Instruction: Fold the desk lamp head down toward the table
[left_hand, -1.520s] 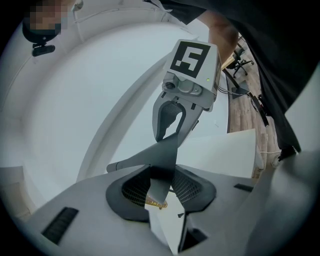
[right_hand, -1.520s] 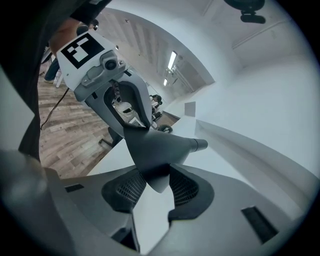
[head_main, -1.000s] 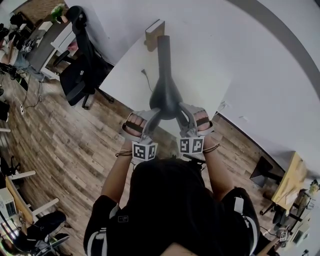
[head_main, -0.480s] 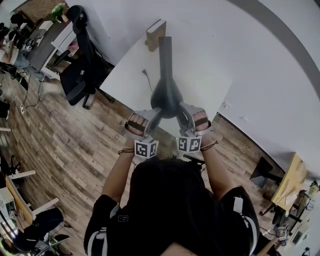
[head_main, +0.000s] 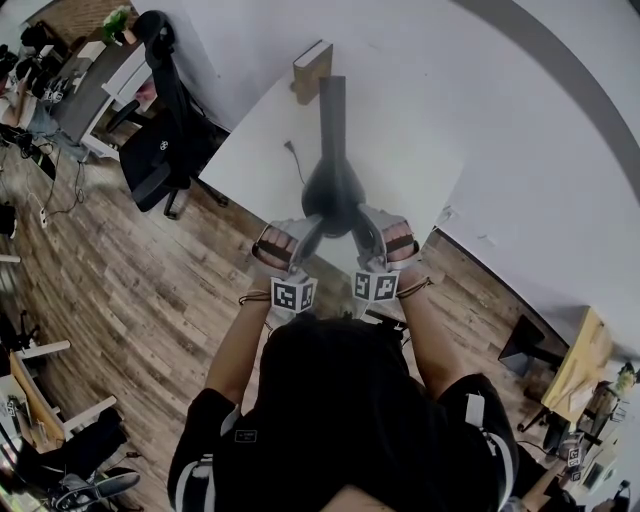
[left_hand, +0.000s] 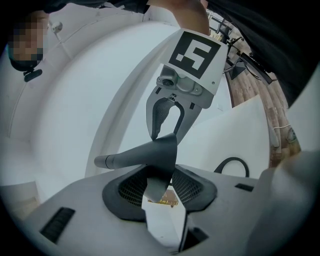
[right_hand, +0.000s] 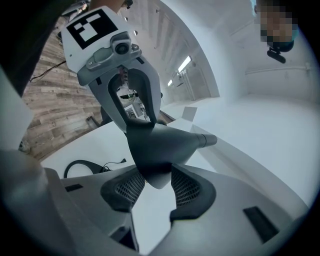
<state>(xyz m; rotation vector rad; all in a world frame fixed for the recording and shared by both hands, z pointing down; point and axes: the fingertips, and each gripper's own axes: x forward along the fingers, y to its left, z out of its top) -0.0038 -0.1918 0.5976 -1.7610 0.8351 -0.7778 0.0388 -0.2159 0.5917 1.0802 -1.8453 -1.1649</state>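
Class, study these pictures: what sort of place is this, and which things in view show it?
Probably an office or lab workspace: a desk lamp over a white table, a black office chair beside it, and more cluttered desks across the wood-plank floor.

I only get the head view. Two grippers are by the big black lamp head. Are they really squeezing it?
Observer: The left gripper is. Its own view shows the thin rim of the lamp head between its pads, both pressing on it.
Operator: And the other one?
Observer: The right gripper pinches the rim too, with a pad against each face.
Operator: What's that black wiggle on the table?
Observer: A cable. The right gripper view shows it curling into a loop on the white table.
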